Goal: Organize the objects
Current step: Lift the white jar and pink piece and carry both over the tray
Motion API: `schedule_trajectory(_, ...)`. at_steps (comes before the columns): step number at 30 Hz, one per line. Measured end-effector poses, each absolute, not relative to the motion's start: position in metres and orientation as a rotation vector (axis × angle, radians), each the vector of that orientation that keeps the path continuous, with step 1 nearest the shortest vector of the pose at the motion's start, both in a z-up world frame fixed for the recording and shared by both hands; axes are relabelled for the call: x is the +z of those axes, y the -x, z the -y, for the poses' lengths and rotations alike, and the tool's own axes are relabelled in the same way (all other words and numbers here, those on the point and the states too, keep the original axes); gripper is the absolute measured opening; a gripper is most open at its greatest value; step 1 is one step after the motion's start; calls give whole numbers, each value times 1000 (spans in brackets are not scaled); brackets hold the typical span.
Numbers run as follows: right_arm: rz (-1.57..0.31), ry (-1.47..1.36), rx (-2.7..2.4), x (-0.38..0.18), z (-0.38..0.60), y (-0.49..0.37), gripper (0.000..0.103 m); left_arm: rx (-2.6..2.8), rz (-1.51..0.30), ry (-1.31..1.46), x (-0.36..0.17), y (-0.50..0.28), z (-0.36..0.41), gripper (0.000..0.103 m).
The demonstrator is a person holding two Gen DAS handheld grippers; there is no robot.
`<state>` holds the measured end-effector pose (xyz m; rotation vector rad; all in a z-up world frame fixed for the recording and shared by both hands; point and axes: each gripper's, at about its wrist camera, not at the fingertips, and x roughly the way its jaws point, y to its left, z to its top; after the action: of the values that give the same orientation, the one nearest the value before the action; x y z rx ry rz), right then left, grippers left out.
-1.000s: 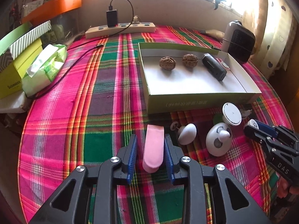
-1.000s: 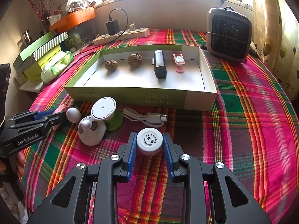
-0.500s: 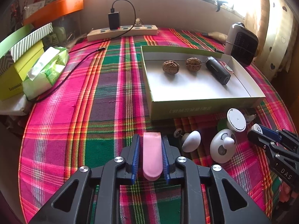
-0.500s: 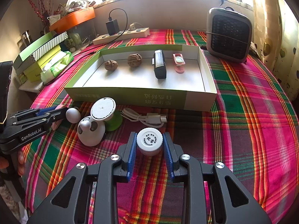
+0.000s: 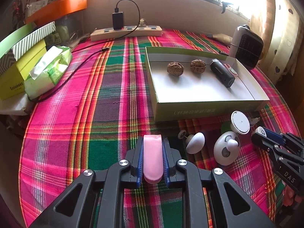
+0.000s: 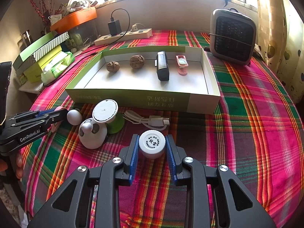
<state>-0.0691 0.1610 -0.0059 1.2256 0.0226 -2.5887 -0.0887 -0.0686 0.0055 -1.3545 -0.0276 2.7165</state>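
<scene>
Bench (image 5: 76, 114) under plaid cloth. Shallow box (image 6: 133, 98) at centre holds two walnuts (image 6: 137, 61), a black device (image 6: 162, 66) and a pink clip. Near the box's front wall: left tongs (image 5: 152, 158) pinching pink case (image 5: 152, 159), right tongs (image 6: 152, 150) pinching white jar (image 6: 151, 143), panda gadget (image 6: 93, 133) between them.

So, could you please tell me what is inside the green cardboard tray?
Inside the tray: two walnuts, a black device and a pink clip-like item. The near wall hides the floor's front strip.
</scene>
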Motion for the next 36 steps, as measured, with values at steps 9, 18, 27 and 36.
schedule_trajectory(9, -28, -1202, -2605, 4, -161, 68, 29, 2724, 36, 1304, 20, 86, 68, 16)
schedule_trajectory(18, -38, -1156, -2625, 20, -161, 71, 29, 2724, 41, 1241, 38, 89, 62, 16)
schedule_trajectory(27, -65, -1123, -2647, 31, -161, 83, 29, 2704, 64, 1204, 48, 103, 56, 16)
schedule_trajectory(36, -75, -1106, -2662, 39, -163, 104, 29, 2681, 61, 1188, 52, 126, 46, 16)
